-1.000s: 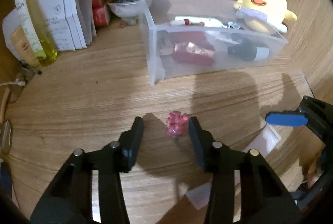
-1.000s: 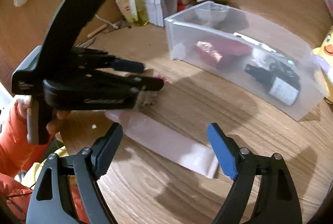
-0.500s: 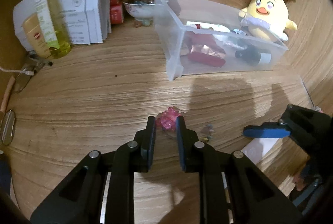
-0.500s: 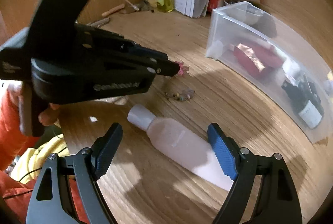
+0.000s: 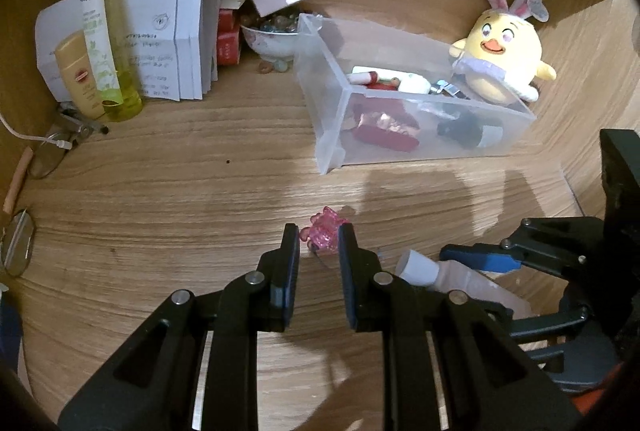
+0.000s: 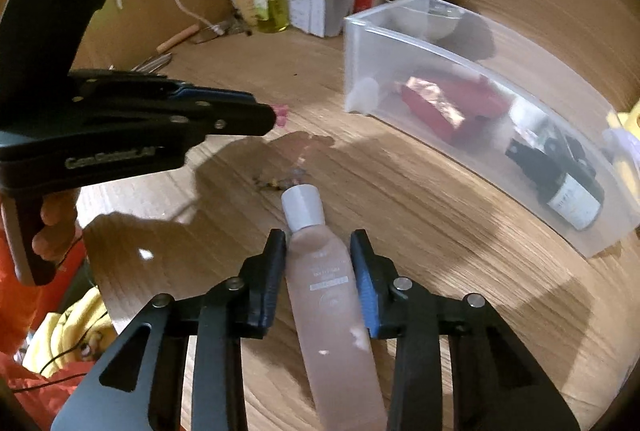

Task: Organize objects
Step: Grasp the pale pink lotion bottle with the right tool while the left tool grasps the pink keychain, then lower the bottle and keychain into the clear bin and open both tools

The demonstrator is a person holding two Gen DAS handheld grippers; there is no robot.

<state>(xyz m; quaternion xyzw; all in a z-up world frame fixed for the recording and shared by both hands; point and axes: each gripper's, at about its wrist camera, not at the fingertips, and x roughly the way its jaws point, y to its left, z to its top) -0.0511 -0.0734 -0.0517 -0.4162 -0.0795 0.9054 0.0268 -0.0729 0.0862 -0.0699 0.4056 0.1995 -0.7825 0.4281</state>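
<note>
We are in the picking step, with both tools at work. Our left gripper (image 5: 319, 241) is clenched on the pink trinket (image 5: 323, 234), a small clear-plastic piece that seems already lifted a little above the wooden table (image 5: 160, 191). Our right gripper (image 6: 319, 255) has its fingers on both sides of the pale pink bottle (image 6: 328, 291), which lies flat on the table with its white cap pointing away from us; the pads look touching or almost touching, so we cannot tell if the grasp is firm. We judge that the next move is to carry the trinket to the clear storage bin (image 5: 400, 111), which already holds several cosmetics, and release it there. The bottle needs a secure squeeze first, because it looks smooth.
</note>
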